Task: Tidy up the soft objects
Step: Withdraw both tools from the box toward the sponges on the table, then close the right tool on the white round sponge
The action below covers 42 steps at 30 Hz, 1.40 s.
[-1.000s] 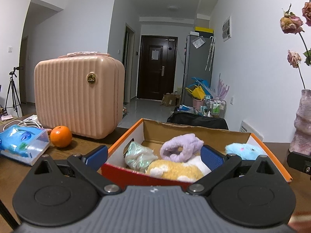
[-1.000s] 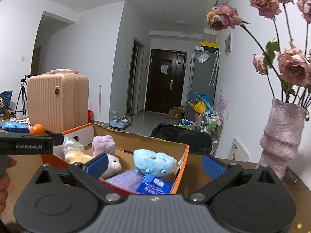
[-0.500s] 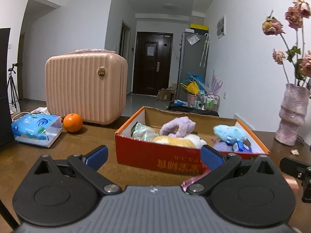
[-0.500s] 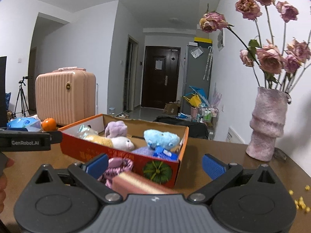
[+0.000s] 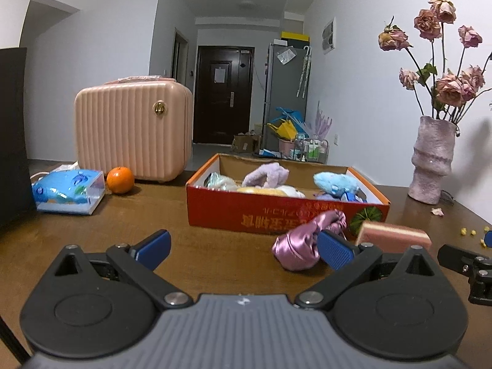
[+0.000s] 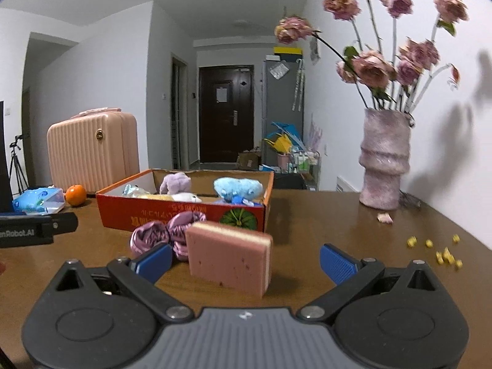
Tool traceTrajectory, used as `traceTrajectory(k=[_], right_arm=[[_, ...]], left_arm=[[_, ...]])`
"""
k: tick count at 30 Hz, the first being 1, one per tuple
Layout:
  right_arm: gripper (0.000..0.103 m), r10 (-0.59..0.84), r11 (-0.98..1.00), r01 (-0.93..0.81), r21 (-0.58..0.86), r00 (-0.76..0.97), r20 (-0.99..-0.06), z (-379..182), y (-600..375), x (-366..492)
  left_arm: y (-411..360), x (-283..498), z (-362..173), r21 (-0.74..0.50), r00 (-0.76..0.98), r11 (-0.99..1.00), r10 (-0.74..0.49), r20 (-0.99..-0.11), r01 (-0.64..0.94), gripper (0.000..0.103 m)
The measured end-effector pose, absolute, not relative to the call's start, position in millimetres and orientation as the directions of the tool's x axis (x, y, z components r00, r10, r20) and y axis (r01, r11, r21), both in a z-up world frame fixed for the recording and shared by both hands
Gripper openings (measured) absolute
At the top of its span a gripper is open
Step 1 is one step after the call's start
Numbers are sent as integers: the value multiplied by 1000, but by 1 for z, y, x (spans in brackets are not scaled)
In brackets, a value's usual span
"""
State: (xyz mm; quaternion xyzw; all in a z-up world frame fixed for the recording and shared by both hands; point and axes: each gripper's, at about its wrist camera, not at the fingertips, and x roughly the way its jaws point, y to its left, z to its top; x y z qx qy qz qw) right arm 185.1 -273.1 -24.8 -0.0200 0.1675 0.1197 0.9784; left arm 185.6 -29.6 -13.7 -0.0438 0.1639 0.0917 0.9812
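Both grippers are being pulled back from the shallow orange-red cardboard box (image 5: 286,215), which a second ago filled both wrist views. With that retreat, two soft items are now being shown on the brown wooden table (image 5: 123,230) in front of the box: a crumpled pink satin scrunchie (image 5: 303,246) and a pink-and-cream sponge block (image 6: 229,256).

The left gripper (image 5: 243,247) is being held wide open and empty, its right fingertip just beside the scrunchie; contact cannot be told. The right gripper (image 6: 244,258) is also being held spread and empty, with the sponge standing upright on the table between its fingers, touched by neither.

The lilac plush (image 5: 267,176), light blue plush (image 5: 335,181) and other soft toys are already being kept inside the box.

Judgement: the pullback is being read as a reset for the next pick. The sponge is lined up for the right gripper, the scrunchie for the left. Both are compressible, so a firm squeeze is likely being called for.
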Motion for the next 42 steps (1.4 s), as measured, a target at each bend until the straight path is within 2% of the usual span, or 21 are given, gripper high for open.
traceTrajectory(k=[14, 19, 28, 37, 40, 42], right_arm=[[103, 187, 980, -197, 13, 908, -375, -46, -274, 132], [103, 190, 979, -205, 2, 904, -382, -48, -272, 131], [102, 195, 973, -229, -19, 866, -461, -56, -265, 151], [94, 188, 973, -232, -7, 805, -563, -72, -261, 183], [89, 203, 969, -245, 3, 795, -571, -73, -260, 188], [82, 212, 967, -253, 9, 789, -577, -74, -259, 191]], left_arm=[[-31, 138, -24, -61, 920, 988, 109, -376, -142, 103], [-32, 133, -28, -49, 915, 990, 105, -390, -134, 103], [-30, 140, -34, -53, 897, 987, 114, -427, -151, 103], [-27, 144, -37, -59, 889, 985, 121, -442, -163, 103], [-28, 145, -38, -56, 886, 985, 121, -447, -164, 103], [-29, 146, -39, -53, 884, 985, 120, -452, -161, 103]])
